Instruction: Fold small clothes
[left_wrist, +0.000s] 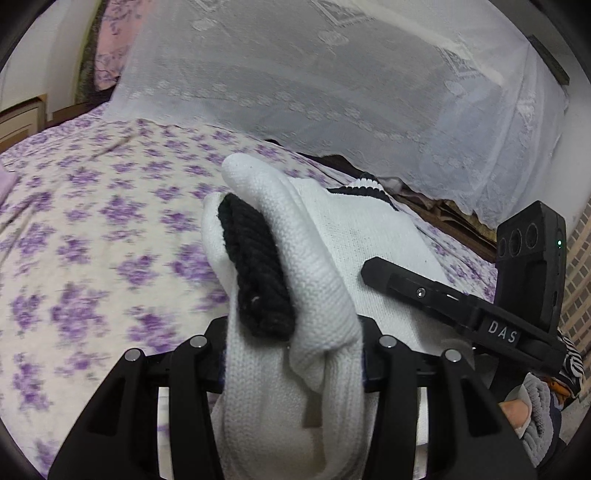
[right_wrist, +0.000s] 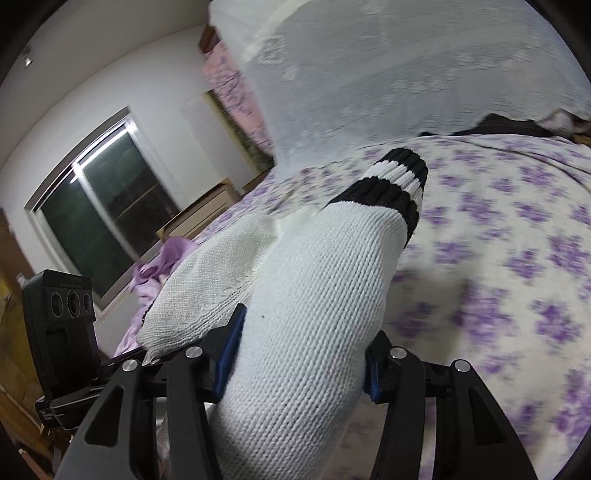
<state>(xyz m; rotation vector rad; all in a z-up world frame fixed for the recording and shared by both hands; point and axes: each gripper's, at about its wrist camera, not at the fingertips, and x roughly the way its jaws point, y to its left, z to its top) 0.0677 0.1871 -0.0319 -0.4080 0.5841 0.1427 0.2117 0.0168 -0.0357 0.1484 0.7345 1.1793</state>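
Observation:
A white knit sock (left_wrist: 295, 266) with a black toe patch (left_wrist: 255, 266) and a black-striped cuff (right_wrist: 395, 181) is held above the bed between both grippers. My left gripper (left_wrist: 291, 354) is shut on the toe end, its fingers hidden by the fabric. My right gripper (right_wrist: 299, 354) is shut on the sock's leg part; the striped cuff sticks out ahead of it. In the left wrist view the right gripper's finger (left_wrist: 424, 291) lies against the sock at the right.
The bed has a cream sheet with purple flowers (left_wrist: 92, 240). A white lace cover (left_wrist: 332, 92) drapes something at the far side. Lilac clothes (right_wrist: 155, 269) lie near the bed's edge by a window (right_wrist: 99, 206). A wooden cabinet (right_wrist: 207, 210) stands beyond.

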